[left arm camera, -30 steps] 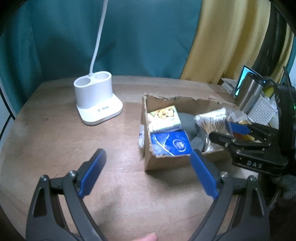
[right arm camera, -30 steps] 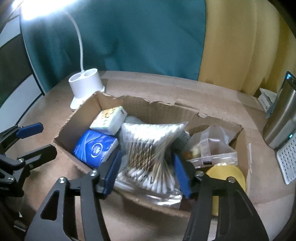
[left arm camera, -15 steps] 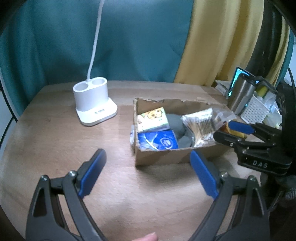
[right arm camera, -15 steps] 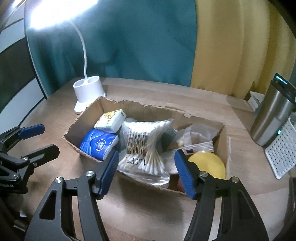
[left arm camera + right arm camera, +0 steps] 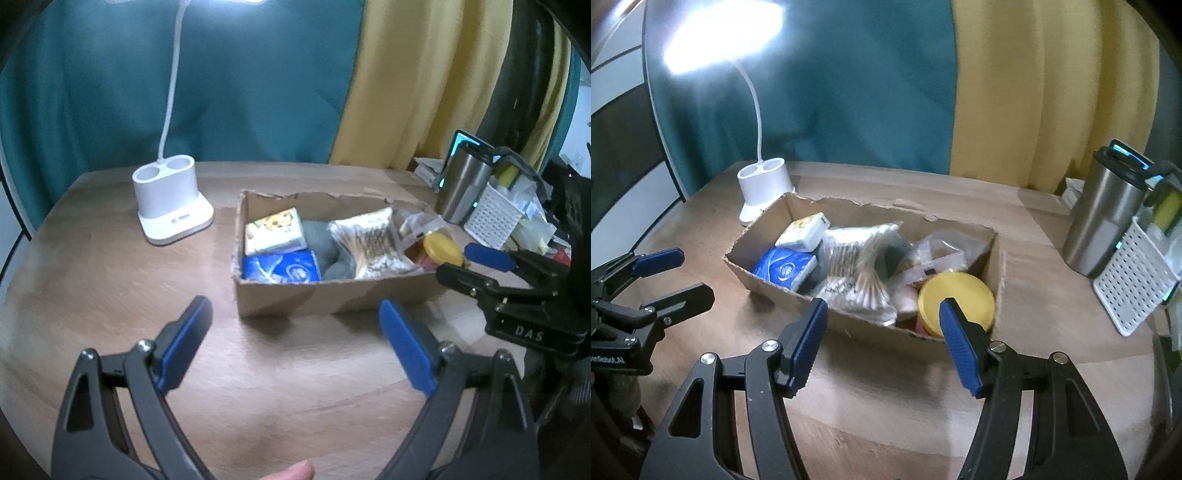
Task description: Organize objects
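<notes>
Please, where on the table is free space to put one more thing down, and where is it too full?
Free: the bare table between the lamp base and the box, and the strip in front of the box. A narrower patch lies between the box and the steel cup. Crowded: inside the box, and the right edge around the cup and white basket.

A light wooden table (image 5: 110,280) carries a torn cardboard box (image 5: 325,295). A white lamp base (image 5: 170,206), steel tumbler (image 5: 1104,221) and white perforated basket (image 5: 1134,288) stand there too.

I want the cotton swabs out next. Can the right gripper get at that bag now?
Probably yes: the right gripper is open and empty before the cardboard box, whose top is open, and the cotton swab bag lies uppermost.
</notes>
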### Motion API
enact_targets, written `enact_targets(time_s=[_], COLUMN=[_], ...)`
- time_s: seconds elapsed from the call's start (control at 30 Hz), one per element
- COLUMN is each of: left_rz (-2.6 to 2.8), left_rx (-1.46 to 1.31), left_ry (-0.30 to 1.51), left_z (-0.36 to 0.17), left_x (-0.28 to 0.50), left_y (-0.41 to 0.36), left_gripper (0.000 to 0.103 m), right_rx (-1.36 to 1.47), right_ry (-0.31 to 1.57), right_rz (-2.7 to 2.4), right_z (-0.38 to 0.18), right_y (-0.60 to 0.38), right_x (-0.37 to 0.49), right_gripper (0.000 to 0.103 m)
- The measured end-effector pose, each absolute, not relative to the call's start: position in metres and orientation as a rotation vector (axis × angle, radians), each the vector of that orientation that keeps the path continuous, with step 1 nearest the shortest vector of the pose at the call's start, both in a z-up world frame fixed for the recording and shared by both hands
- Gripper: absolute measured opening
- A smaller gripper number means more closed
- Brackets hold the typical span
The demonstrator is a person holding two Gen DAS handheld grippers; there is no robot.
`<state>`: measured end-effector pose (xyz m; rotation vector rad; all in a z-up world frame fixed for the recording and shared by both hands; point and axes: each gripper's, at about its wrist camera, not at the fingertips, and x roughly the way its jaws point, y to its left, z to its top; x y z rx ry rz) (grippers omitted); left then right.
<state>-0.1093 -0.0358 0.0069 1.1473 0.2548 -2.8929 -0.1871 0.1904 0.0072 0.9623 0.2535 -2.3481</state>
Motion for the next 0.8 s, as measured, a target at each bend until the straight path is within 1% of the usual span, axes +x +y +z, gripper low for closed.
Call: enact_targets(time_s=[0.8], left_rz=[-2.924], left_rx=[1.087], left_ry=[0.246], left_z=[0.018], left_x=[-0.081], left_y=[-0.001], left_gripper=[0.094], right_rx=[0.945], right_ry=[0.202], right_rz=[-2.380], right_z=[0.016], right_y=[0.245], right_x=[-0.146], right_gripper=[0.066])
